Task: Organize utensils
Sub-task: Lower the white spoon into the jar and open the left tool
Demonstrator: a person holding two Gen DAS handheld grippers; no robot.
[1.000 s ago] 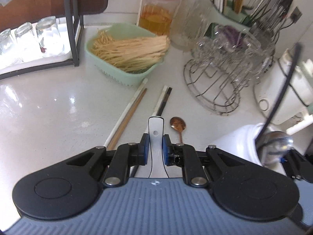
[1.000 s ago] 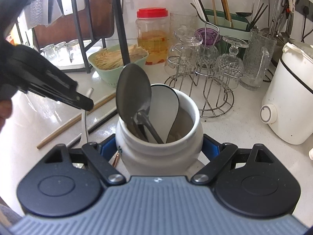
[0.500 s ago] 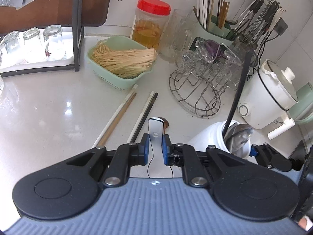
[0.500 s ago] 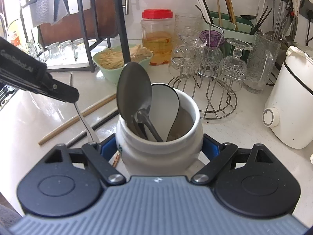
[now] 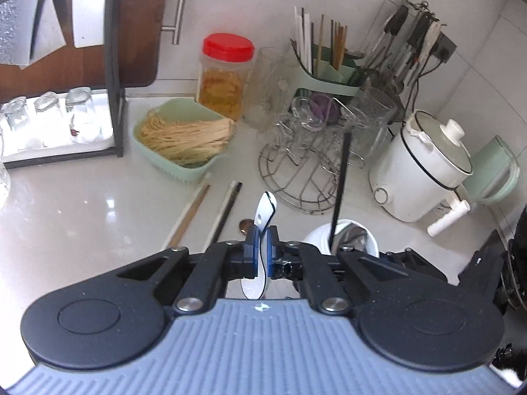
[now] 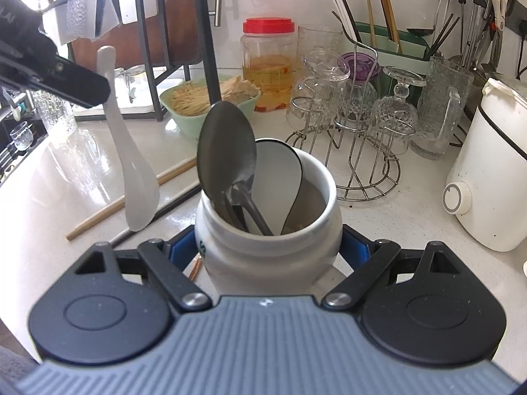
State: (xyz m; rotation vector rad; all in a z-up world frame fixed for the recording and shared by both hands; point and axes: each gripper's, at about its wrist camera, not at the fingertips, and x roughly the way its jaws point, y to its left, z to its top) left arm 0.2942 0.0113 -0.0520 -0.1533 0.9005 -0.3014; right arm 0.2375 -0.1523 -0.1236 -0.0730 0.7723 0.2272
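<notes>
The white spoon bowl is partly hidden under the left gripper body.

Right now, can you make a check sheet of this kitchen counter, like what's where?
Surface: pale counter, glossy.
Job's things: white spoon hanging in the air; crock already holds a metal spoon and a white one; chopsticks and a small brown spoon lie on the counter.
Clutter: noodle basket, red-lid jar, glass rack, cooker.
Grippers: left gripper shut on the white spoon's handle; right gripper clamps the crock.
Cables: black cords on the wall.
Surroundings: tiled wall, shelf of glasses.
</notes>
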